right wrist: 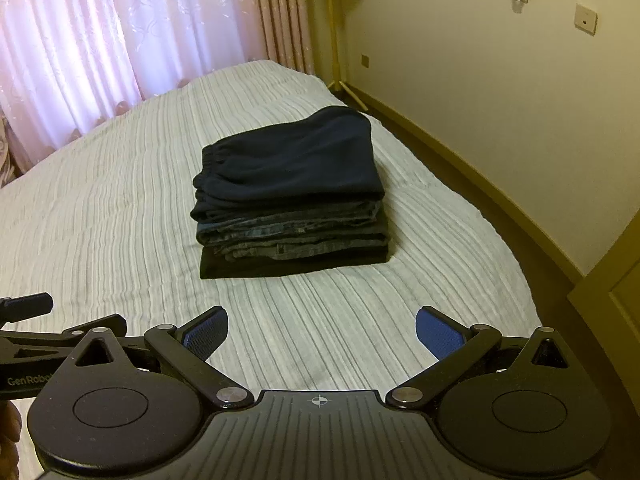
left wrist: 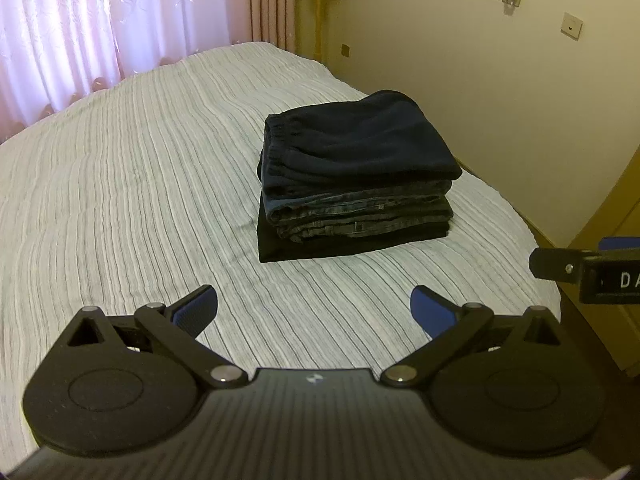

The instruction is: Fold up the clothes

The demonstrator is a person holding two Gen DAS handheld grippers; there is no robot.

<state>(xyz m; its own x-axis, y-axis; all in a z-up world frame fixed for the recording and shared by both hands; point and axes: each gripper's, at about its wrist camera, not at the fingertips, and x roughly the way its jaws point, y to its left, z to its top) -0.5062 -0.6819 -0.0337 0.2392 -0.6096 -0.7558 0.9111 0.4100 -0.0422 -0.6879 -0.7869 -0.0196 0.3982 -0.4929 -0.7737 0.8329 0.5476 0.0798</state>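
Note:
A stack of folded dark clothes [left wrist: 356, 176] lies on the striped bed [left wrist: 132, 184]: navy trousers with an elastic waistband on top, jeans under them, a black garment at the bottom. The stack also shows in the right wrist view [right wrist: 292, 196]. My left gripper [left wrist: 314, 308] is open and empty, held above the bedspread in front of the stack. My right gripper [right wrist: 322, 332] is open and empty, also short of the stack. The right gripper's body shows at the right edge of the left wrist view [left wrist: 588, 272].
Pink curtains [left wrist: 100, 20] hang behind the bed's far side. A cream wall [left wrist: 480, 80] with sockets runs along the right, with a narrow floor gap beside the bed. A yellow wooden stand [right wrist: 336, 36] is in the corner. A cabinet edge [right wrist: 608, 304] is at the right.

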